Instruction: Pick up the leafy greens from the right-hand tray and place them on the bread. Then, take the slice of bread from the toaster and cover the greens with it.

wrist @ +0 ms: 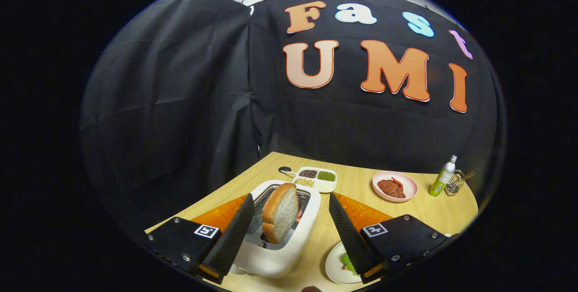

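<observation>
- The fingers [289, 229] stand wide apart and hold nothing
- The bread slice [281, 212] stands tilted in the toaster [289, 247], between the fingers
- The greens [347, 262] lie on a plate [334, 267] at 5 o'clock from the toaster
- Risk, as I judge: closing off-centre may knock or crush the slice

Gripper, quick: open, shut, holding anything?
Gripper: jaws open, holding nothing; bread slice stands in the toaster between them, untouched.
</observation>
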### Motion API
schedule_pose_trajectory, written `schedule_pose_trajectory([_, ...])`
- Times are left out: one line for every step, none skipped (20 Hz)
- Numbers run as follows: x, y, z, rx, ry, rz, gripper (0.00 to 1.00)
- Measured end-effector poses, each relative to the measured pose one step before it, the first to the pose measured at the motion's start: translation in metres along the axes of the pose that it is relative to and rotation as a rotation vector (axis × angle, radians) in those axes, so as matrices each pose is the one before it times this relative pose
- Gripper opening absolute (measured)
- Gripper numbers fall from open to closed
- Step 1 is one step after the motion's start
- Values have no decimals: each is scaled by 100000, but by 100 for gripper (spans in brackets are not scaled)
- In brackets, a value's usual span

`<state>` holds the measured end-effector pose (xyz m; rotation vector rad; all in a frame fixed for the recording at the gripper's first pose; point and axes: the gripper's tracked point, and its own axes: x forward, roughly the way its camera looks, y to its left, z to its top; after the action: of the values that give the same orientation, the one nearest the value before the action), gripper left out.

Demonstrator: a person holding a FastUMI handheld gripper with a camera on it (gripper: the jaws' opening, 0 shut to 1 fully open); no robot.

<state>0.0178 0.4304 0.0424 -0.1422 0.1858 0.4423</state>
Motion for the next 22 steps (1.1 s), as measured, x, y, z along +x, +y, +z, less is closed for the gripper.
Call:
schedule_pose_trajectory([375, 248, -218, -1466, 614, -641, 99])
schedule_pose_trajectory([322, 296, -324, -958, 864, -284, 99])
schedule_pose_trajectory([336, 388, -444, -515, 1193, -151, 99])
schedule_pose_trajectory([314, 295, -354, -585, 954, -319, 99])
schedule_pose_trajectory([330, -52, -214, -876, 827, -1171, 99])
schedule_pose_trajectory([257, -68, -190, -422, 836, -1553, 99])
schedule_pose_trajectory([289, 32, -433, -362, 1030, -422, 99])
schedule_pose_trajectory([301, 151, -356, -60, 1354, -2, 99])
schedule_pose_trajectory([323, 67, -450, -109, 1313, -166, 99])
schedule_pose_trajectory([214, 58, -340, -161, 1465, -110, 99])
schedule_pose_trajectory([145, -1, -331, -419, 1274, -393, 99])
schedule_pose_trajectory([109, 12, -231, -568, 452, -820, 95])
schedule_pose_trajectory([19, -131, -43, -411, 547, -749, 92])
schedule_pose_trajectory([161, -159, -275, -57, 836, -569, 83])
schedule_pose_trajectory([163, -41, -329, 348, 1020, -237, 78])
schedule_pose_trajectory([32, 32, 240, 37, -1265, -107, 68])
schedule_pose_trajectory([41, 226, -16, 980, 729, 939, 63])
schedule_pose_trajectory([-39, 195, -84, 1287, 660, 722, 51])
schedule_pose_trajectory([12, -55, -91, 597, 422, 147, 44])
schedule_pose_trajectory([-71, -68, 53, 343, 264, -507, 33])
schedule_pose_trajectory([-94, -178, -14, -159, 46, -432, 28])
schedule_pose_trajectory([-12, -26, 31, -304, 176, 18, 19])
